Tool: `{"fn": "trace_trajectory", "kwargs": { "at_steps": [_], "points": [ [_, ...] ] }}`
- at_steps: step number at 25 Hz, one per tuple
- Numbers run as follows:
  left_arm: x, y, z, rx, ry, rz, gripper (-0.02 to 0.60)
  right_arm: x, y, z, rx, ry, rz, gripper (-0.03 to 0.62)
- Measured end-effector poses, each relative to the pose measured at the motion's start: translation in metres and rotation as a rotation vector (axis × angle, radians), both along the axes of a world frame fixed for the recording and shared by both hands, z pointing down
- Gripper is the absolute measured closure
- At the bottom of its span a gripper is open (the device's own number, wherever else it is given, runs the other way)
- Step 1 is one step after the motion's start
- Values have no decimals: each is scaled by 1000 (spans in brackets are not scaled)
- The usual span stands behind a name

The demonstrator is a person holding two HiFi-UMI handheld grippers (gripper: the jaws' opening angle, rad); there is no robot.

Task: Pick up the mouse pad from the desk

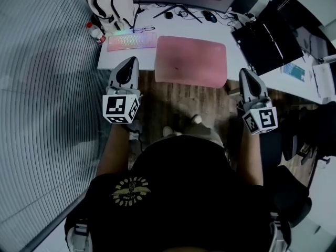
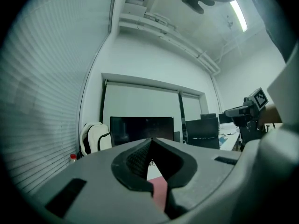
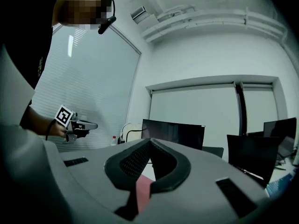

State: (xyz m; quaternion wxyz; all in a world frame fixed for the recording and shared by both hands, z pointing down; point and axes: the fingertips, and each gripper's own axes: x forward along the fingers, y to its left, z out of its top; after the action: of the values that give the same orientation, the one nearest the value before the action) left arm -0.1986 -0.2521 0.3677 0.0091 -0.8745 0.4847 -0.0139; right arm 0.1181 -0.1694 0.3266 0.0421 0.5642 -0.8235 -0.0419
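Your mouse pad (image 1: 190, 61) lies flat on the desk (image 1: 121, 58), with its near edge right at the desk's front edge. The keyboard (image 1: 131, 41) sits just behind its left corner, and bare desk shows on both sides. You hold the 2 grippers level, aimed at the desk. The left gripper (image 1: 130, 62) and right gripper (image 1: 247, 72) are each off a near corner, jaws fully closed on nothing, not touching the pad.
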Motion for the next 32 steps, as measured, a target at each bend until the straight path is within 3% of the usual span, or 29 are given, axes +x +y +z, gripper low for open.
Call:
{"fn": "trace_trajectory", "kwargs": {
  "at_steps": [17, 32],
  "points": [
    [14, -16, 89, -151, -74, -6, 574, 59, -3, 98, -153, -34, 79, 596],
    [35, -32, 214, -350, -152, 25, 575, 85, -27, 211, -339, -79, 48, 595]
  ]
}}
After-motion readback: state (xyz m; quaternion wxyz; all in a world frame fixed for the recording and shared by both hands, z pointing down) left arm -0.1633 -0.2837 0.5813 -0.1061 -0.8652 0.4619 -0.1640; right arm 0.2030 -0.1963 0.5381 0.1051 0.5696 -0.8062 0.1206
